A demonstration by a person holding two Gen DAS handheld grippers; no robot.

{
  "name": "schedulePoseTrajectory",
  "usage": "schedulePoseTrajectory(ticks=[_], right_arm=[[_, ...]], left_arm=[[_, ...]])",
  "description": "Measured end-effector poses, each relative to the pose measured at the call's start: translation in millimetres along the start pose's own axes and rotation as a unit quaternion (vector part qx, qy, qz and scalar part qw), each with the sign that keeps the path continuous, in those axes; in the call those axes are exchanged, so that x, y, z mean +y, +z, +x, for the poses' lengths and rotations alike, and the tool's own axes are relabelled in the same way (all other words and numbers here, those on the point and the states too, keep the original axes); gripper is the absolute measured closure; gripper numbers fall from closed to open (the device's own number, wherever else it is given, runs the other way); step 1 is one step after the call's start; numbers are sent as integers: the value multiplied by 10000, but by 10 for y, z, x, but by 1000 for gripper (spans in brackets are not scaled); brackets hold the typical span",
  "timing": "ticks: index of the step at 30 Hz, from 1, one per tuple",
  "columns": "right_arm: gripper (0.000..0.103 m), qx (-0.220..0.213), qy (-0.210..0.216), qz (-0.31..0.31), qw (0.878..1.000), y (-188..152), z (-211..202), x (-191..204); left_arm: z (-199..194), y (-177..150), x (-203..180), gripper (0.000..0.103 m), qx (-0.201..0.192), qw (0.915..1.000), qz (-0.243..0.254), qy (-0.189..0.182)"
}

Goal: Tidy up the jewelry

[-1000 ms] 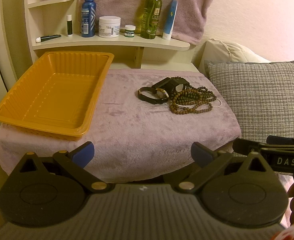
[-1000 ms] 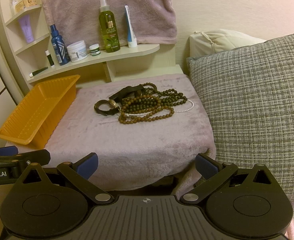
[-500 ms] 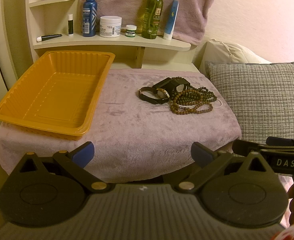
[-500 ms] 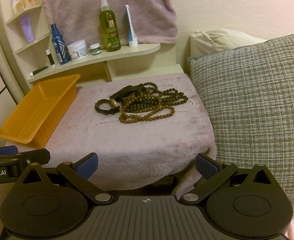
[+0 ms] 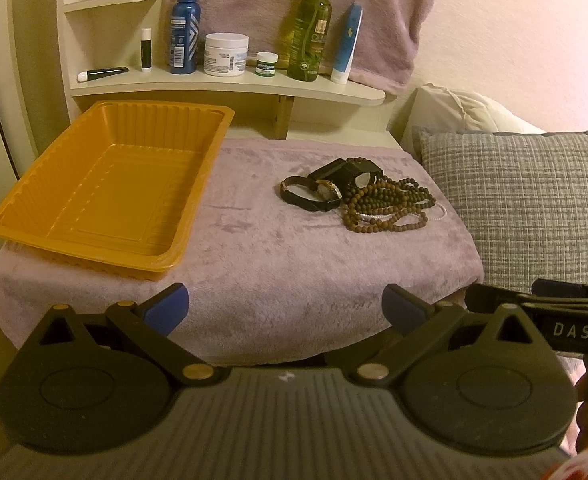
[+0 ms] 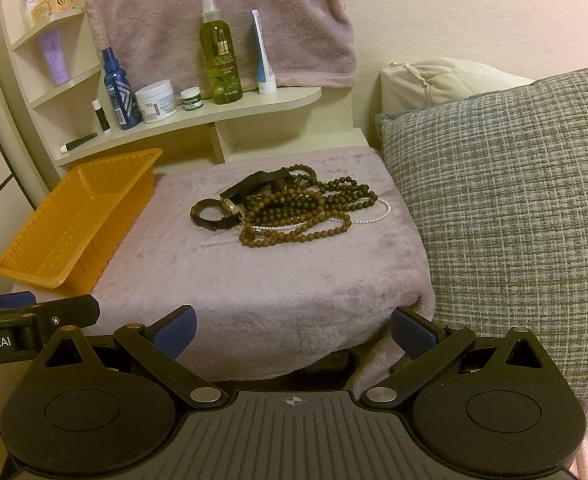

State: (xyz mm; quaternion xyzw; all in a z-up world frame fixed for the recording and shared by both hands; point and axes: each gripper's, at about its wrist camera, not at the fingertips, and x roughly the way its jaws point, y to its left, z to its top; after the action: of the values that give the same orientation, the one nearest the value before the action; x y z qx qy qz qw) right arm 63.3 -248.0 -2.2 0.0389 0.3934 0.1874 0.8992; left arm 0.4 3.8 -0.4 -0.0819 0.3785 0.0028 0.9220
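The jewelry lies in one tangled heap on the right half of the tabletop (image 5: pixel 253 264), which is draped in a mauve plush cloth (image 6: pixel 253 280): a dark-strapped wristwatch (image 5: pixel 314 196) on the heap's left edge, a black band or case (image 5: pixel 346 172) behind it, and brown bead necklaces (image 5: pixel 386 208) coiled with darker beads and a thin strand of white pearls (image 6: pixel 374 214) at the right. In the right wrist view the same heap sits ahead of and slightly left of centre, the watch (image 6: pixel 217 212) touching the brown beads (image 6: pixel 294 228). The left gripper (image 5: pixel 285 308) hovers at the near edge of the tabletop, well short of the heap, which lies ahead and to its right; its blue-padded fingers (image 5: pixel 165 306) are spread wide, released, touching nothing. The right gripper (image 6: pixel 291 330) hangs likewise at the near edge, the heap straight ahead and well apart from it, its fingers (image 6: pixel 175 330) equally wide and empty. Each gripper shows at the edge of the other's view, side by side. An empty orange plastic tray (image 5: pixel 105 184) rests on the left part of the tabletop, apart from the jewelry. Behind, a shelf (image 5: pixel 229 88) carries bottles, jars and tubes, and a grey woven pillow (image 6: pixel 514 220) presses against the tabletop's right side.
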Motion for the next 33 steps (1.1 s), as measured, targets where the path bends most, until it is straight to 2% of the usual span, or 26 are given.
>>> schedulePoseTrajectory(ticks=[20, 25, 27, 31, 33], right_arm=[[0, 38, 173, 169, 9997, 9, 65, 0], [0, 22, 258, 221, 9994, 10, 130, 27], [1, -14, 290, 231, 9993, 20, 156, 46], [1, -79, 342, 253, 9991, 37, 227, 91], [1, -80, 354, 255, 9990, 55, 273, 114]], left_arm=[[4, 42, 204, 1, -37, 9992, -385, -30], [-13, 47, 395, 3, -147, 9968, -765, -194], [-36, 57, 507, 7, -237, 9947, -964, -270], [-89, 86, 786, 11, -478, 9879, -1427, -389], [-120, 102, 927, 16, -642, 9847, -1578, -368]])
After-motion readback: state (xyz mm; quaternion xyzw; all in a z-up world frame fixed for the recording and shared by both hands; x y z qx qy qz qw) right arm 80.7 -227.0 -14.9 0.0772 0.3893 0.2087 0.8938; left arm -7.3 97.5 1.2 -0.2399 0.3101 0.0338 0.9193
